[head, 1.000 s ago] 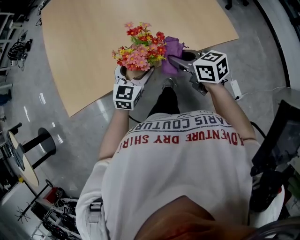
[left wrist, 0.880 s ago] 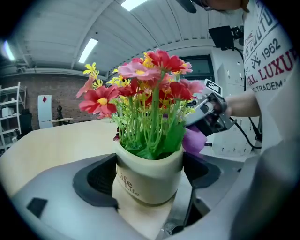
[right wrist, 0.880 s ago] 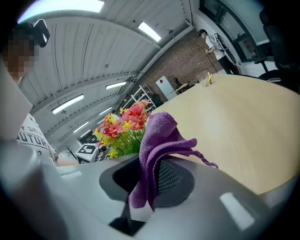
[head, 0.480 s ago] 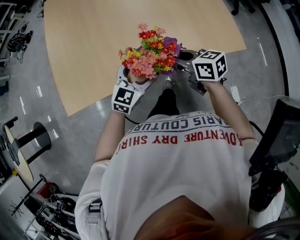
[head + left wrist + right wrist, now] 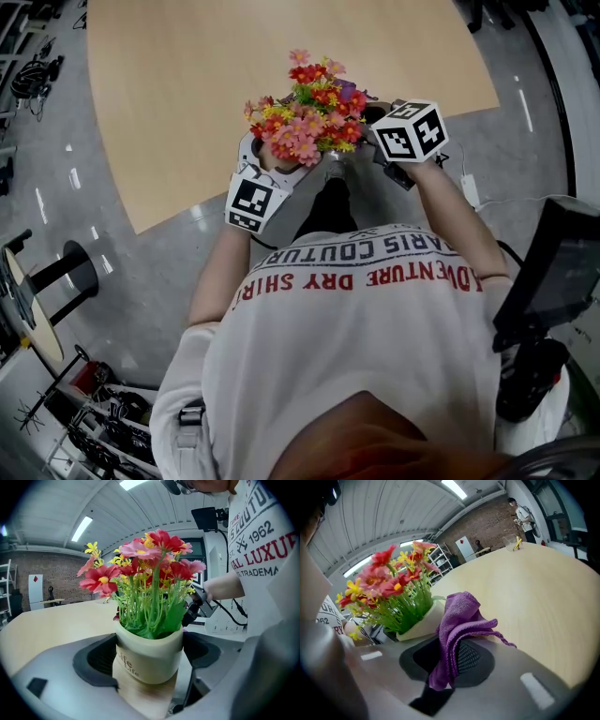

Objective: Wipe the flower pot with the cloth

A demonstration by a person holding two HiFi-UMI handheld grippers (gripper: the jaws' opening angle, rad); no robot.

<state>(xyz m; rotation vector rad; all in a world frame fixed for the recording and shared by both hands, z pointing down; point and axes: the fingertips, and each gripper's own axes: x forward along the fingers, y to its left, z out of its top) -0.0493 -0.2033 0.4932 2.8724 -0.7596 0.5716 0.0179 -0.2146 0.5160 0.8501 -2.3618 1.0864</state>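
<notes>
Left gripper [image 5: 148, 670]: pads spread wide and pressed on either side of the cream flower pot with a tan lower part [image 5: 149, 646]. The pot is held upright at the near edge of the pale wooden table [image 5: 187, 84]; whether its base rests there cannot be made out. The rim is crowded by red, pink and yellow artificial flowers [image 5: 314, 112].

Right gripper [image 5: 449, 660]: pads pinched on a purple microfibre cloth [image 5: 461, 616]. A bunched fold stands proud of the tips, just beside the pot's wall; contact is not confirmed.

Step judged: wiping of the side wall. To be done well:
- the loose fold is to be laid flat on the wall;
- strokes are to be kept below the rim so stems are not snagged;
- the pot is to be turned in the left grip for fresh faces, without being tipped.
</notes>
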